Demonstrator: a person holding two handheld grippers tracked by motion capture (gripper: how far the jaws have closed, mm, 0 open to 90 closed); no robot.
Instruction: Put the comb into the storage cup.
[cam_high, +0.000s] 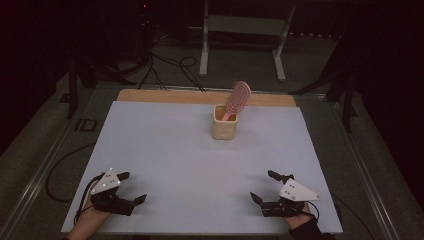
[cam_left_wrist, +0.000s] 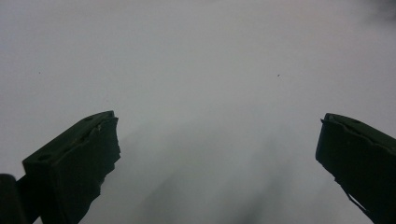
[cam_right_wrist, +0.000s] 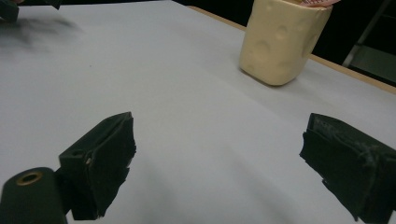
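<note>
A cream-yellow cup (cam_high: 223, 128) with shallow round dimples in its sides stands upright toward the far middle of the white table (cam_high: 165, 150). A pink hairbrush (cam_high: 237, 98) sits handle-down inside it, its oval head leaning up and to the right above the rim.

"ID" mark on table frame (cam_high: 85, 125), left edge.

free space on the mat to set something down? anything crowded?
Most of the white mat is bare: the whole stretch between the left gripper, the right gripper and the cream cup, plus both sides of the cup. Only occupied spot: the cup, mid-back, holding a pink brush.
</note>
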